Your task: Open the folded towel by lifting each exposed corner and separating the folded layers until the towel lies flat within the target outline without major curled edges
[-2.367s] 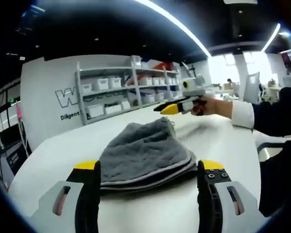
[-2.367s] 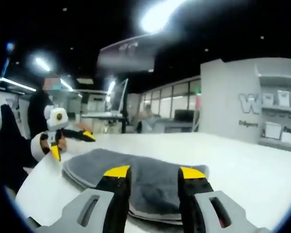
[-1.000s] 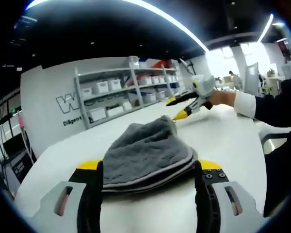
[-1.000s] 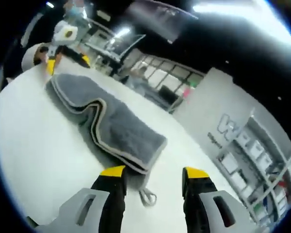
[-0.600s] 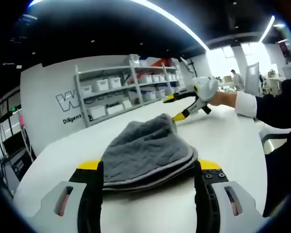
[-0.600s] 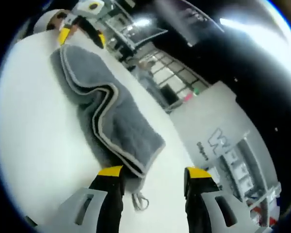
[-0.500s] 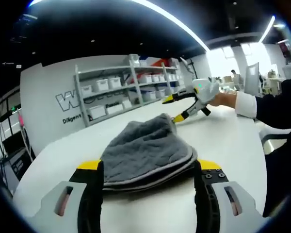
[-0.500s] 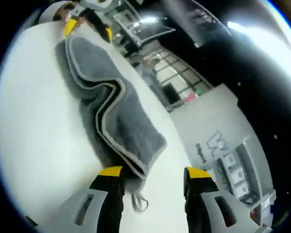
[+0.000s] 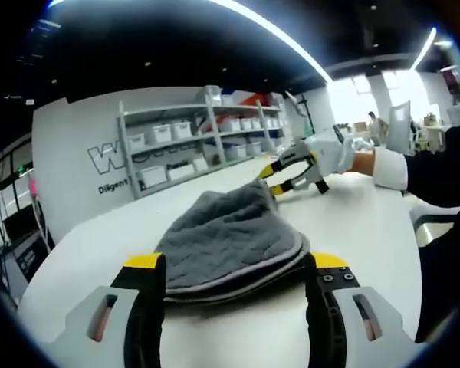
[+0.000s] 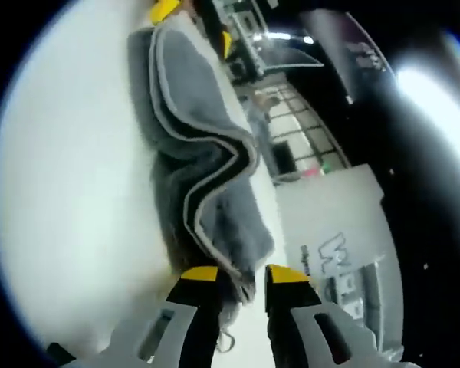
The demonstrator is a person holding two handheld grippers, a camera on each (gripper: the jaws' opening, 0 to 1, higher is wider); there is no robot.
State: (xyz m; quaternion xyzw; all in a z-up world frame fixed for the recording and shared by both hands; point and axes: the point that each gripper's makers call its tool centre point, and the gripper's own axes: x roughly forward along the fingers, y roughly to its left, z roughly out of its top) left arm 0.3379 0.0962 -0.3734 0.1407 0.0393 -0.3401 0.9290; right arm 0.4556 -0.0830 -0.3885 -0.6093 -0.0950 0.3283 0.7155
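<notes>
A thick grey terry towel [image 9: 228, 241], folded in several layers with pale piped edges, lies in a soft mound on the smooth white bench [image 9: 353, 222]. The left claw [image 9: 231, 268] stands wide open, its yellow-tipped black jaws flanking the towel's near folded edge without gripping it. In the right gripper view the right claw [image 10: 238, 273] is nearly closed around the towel's [image 10: 199, 146] corner layers, pinching the piped edge between its jaws.

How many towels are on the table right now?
1: a folded grey towel on the white table, between the left gripper's jaws, with the right gripper at its far corner.
</notes>
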